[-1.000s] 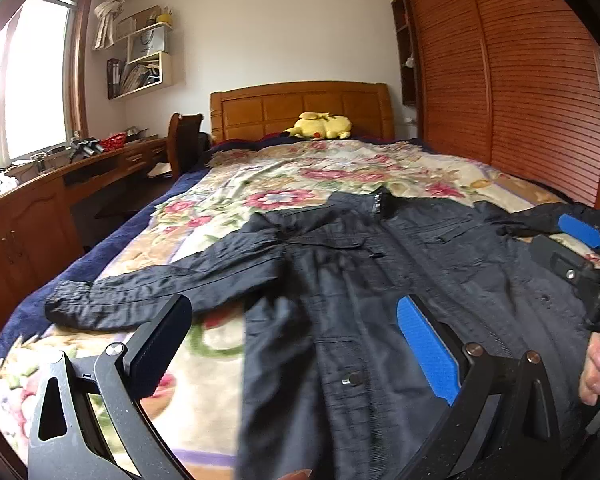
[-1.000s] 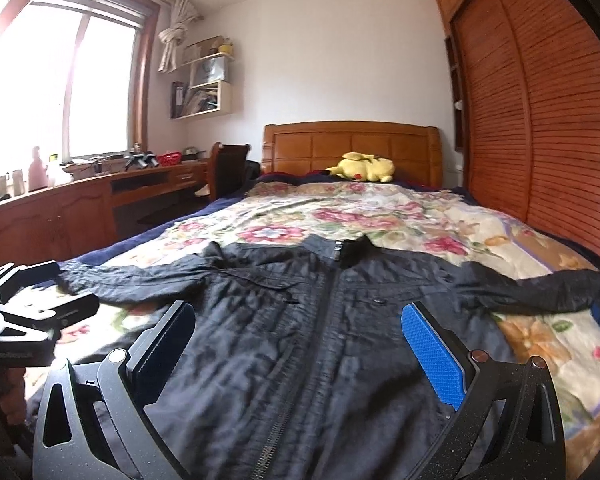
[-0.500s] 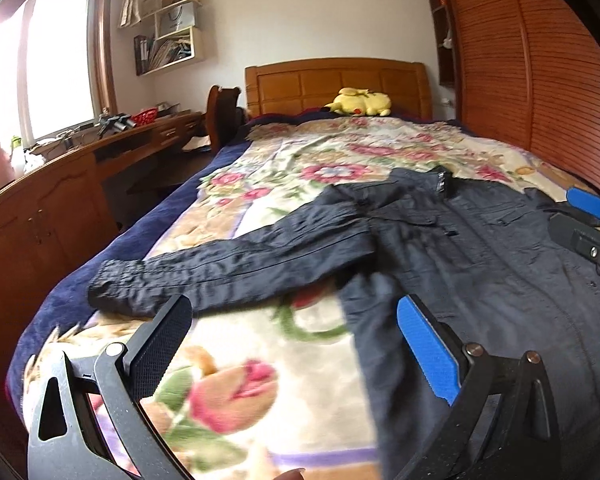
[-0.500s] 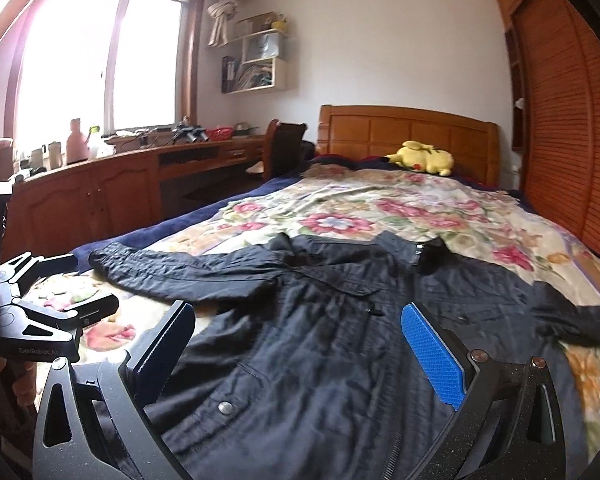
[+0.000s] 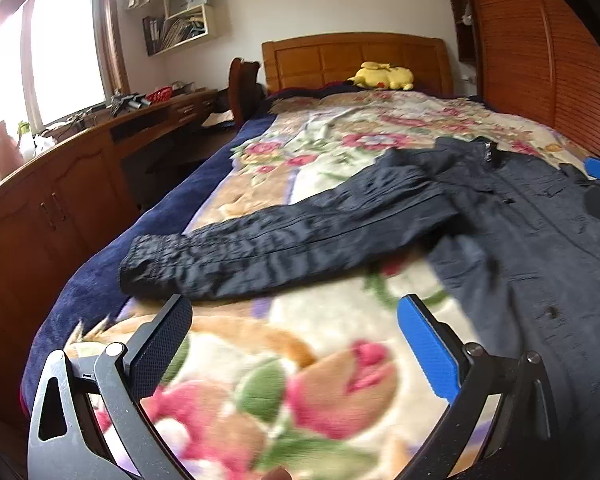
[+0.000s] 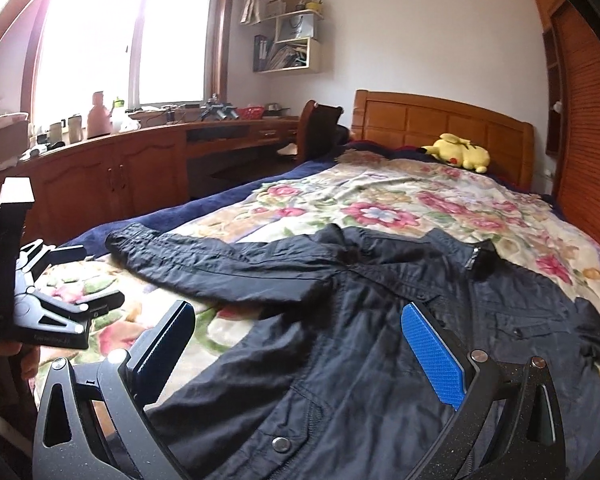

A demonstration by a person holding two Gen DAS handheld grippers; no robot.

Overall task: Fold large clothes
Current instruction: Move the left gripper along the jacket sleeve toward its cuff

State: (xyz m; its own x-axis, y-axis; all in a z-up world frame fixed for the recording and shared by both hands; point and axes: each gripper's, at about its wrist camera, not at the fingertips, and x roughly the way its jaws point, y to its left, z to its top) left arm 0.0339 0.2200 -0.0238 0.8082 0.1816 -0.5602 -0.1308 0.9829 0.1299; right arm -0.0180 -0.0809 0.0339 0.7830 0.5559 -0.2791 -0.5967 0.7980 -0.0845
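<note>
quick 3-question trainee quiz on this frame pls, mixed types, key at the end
1. True or false: the left gripper has its jaws shut on the sleeve cuff.
2. Multiple choice: the dark jacket lies A) hung on the chair, B) spread front-up on the floral blanket, C) folded on the desk.
3. Short answer: what sits by the headboard at the far end of the bed?

Key:
1. False. Both the left and the right gripper are open and hold nothing.
2. B.
3. A yellow plush toy.
</note>
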